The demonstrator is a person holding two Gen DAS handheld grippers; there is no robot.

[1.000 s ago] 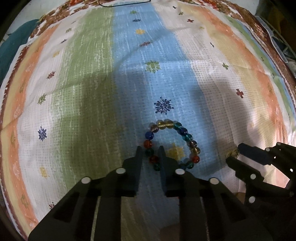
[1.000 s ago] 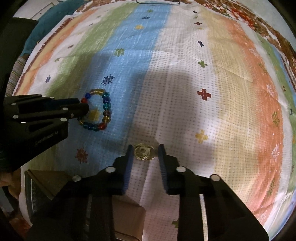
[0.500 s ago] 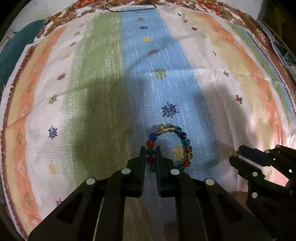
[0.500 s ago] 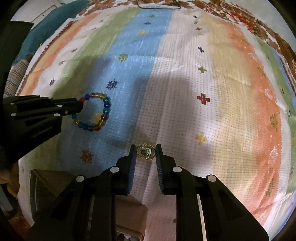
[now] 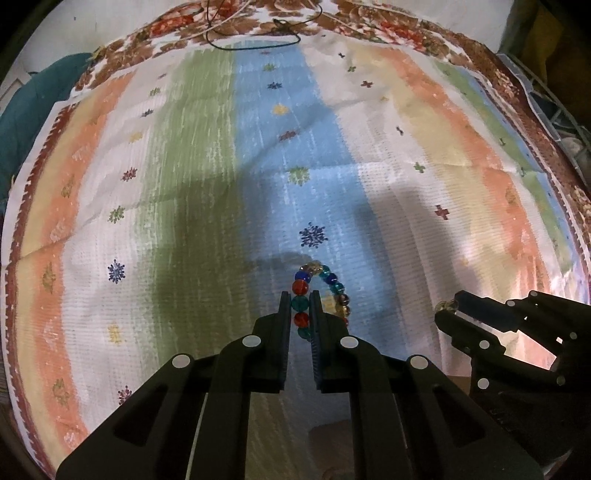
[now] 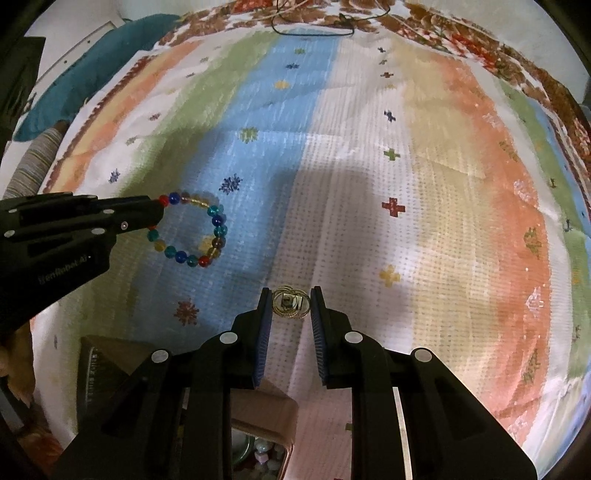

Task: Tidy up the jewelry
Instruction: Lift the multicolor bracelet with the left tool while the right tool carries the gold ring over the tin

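Low at centre of the left view, your left gripper [image 5: 300, 314] clamps the bracelet [image 5: 325, 295]; it could swing loose. Your right gripper [image 6: 290, 304] pinches the ring [image 6: 290, 303], which may twist out.

A striped cloth [image 5: 192, 155] in green, blue, white, yellow and orange bands, dotted with small stitched motifs, covers the whole surface. Its far edge carries a brown and red floral border [image 6: 461, 33]. A teal cushion [image 6: 92, 81] lies beyond the far left corner. Broad dark shadows cross the cloth's middle; the right side is brightly lit.
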